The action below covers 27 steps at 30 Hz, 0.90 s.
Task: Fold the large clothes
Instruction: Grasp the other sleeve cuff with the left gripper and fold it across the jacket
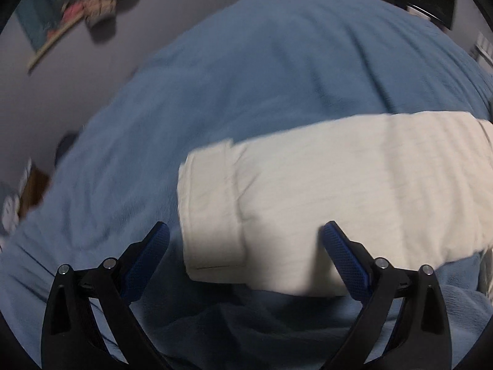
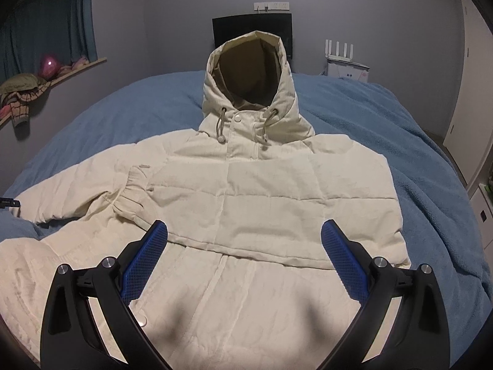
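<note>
A cream hooded padded jacket (image 2: 246,191) lies face up on a blue blanket (image 2: 400,141), its hood (image 2: 252,71) standing up at the far end. One sleeve is folded across the chest, its ribbed cuff (image 2: 129,197) left of centre. My right gripper (image 2: 245,249) hovers open over the jacket's lower front. The left wrist view shows another cream sleeve (image 1: 323,197) stretched out on the blanket, cuff end (image 1: 209,215) pointing left. My left gripper (image 1: 245,246) is open just above that cuff end, nothing between its fingers.
The blue blanket (image 1: 246,71) covers the whole bed. A wall shelf (image 2: 61,74) at the left holds clothes and a pink ball. A black screen (image 2: 225,30) and a white router (image 2: 342,52) stand behind the bed. White cupboards (image 2: 471,92) line the right side.
</note>
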Available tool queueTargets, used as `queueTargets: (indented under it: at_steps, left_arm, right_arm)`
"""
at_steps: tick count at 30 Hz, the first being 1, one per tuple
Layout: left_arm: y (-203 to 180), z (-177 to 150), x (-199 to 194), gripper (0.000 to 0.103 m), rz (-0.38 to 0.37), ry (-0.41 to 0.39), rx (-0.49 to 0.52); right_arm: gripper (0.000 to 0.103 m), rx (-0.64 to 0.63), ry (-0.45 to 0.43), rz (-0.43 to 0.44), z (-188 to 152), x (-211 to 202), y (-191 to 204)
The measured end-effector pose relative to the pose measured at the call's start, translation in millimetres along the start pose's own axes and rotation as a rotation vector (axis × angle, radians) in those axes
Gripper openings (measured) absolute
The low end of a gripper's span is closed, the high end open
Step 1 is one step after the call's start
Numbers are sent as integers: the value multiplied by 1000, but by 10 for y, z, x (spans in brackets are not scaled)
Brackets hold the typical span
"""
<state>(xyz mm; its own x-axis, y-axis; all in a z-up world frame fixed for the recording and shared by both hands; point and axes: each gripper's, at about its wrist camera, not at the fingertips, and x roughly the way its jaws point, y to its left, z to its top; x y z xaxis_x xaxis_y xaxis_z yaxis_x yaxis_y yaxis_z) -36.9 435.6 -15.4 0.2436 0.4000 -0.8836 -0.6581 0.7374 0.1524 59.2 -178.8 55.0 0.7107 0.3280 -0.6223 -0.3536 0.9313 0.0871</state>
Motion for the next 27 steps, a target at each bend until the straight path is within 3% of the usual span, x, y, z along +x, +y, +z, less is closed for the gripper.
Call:
queueTargets:
  at_steps: [2,5,7,9,13,21,27]
  left_arm:
    - [76,-42,105,88,-71,20,-41]
    - [116,-37,146,77,-97,20,-61]
    - [107,-25,126,40,-85,7,-40]
    - [82,-14,116,34,-91,2,-22]
    - [-18,19,-3,6,-77,-42,22]
    - [-235,184,-692,3,-163,-211,37]
    - [-753,286,-1399,3,-280,-353,126]
  right_arm:
    - [96,-6,7,-2,-17,24,17]
    - [96,-9,18,-4,-39,65,39]
    - [96,-13,24,-3,-52,77,50]
    - [96,-21,25,-2,-61,76,62]
    - [96,-24,19,1,-59,46,67]
    - [96,-21,1,14,-39,-37,55]
    - [96,-18,-7,18,-31,-68,45]
